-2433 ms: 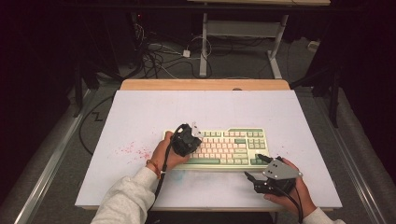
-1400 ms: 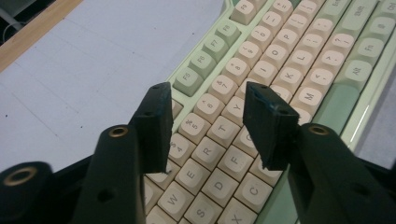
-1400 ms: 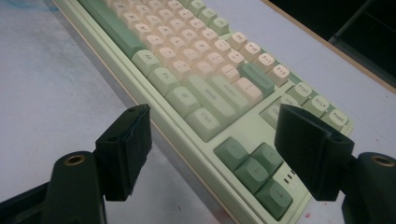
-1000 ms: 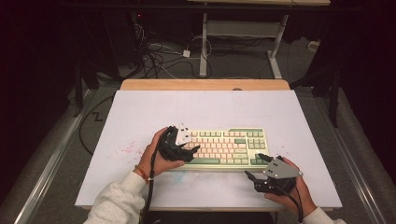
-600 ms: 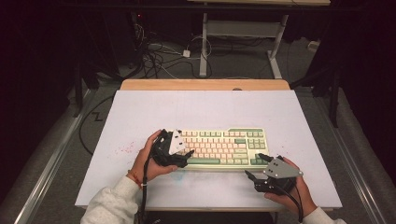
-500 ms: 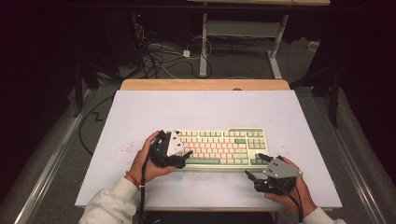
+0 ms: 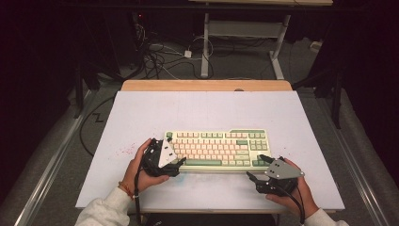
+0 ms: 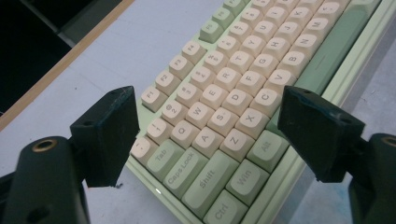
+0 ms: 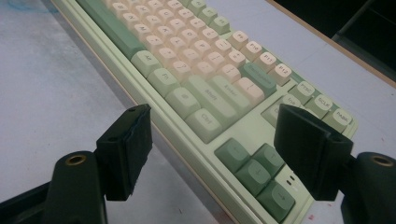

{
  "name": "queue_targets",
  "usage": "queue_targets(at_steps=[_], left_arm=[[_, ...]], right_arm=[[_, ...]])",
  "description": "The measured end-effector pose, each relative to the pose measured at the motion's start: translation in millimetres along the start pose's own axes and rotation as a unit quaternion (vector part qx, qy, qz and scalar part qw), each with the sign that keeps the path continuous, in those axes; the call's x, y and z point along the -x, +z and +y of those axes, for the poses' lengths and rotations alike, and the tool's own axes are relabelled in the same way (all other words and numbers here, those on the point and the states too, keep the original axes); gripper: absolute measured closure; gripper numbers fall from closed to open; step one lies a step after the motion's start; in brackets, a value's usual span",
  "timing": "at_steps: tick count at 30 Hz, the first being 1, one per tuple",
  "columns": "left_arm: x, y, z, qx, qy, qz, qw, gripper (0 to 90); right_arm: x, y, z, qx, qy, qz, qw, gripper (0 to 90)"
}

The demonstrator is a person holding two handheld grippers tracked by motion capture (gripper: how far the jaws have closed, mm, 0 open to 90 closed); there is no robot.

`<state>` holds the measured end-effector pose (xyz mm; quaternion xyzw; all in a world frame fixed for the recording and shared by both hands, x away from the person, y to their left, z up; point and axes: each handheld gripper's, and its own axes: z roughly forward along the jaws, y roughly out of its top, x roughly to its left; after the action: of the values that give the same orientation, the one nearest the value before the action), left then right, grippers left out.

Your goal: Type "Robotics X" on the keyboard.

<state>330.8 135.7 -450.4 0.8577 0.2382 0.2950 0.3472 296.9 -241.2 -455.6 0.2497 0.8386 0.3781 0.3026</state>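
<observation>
White tabletop [image 7: 202, 113] carrying a green-and-cream keyboard [image 7: 216, 149] near its near edge. Left gripper [image 7: 175, 163], jaws spread wide and empty, is poised at the keyboard's left near corner, straddling it. Right gripper [image 7: 254, 170], equally wide and empty, sits just off the right near corner.

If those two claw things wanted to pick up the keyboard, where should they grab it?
Probably at the two short ends of the keyboard, one tool per end, each coming in from its own side. It lies flat, long and low, so the thin edge of the case should fit between open jaws, and two end grips would keep it level. The left tool and right tool already sit open near its front corners.
</observation>
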Motion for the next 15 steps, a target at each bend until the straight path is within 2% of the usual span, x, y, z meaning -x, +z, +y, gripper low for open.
queue_targets(at_steps=[4,15], left_arm=[[1.7,-2.6,-7.1,-0.005,0.0,0.002,1.0,19.6],[0.3,-14.3,-25.8,-0.015,-0.019,0.0,0.9997,19.0]], right_arm=[[0.8,2.0,1.3,0.001,0.008,0.002,1.0,28.6],[4.4,9.4,8.2,0.005,0.014,0.01,0.9998,31.4]])
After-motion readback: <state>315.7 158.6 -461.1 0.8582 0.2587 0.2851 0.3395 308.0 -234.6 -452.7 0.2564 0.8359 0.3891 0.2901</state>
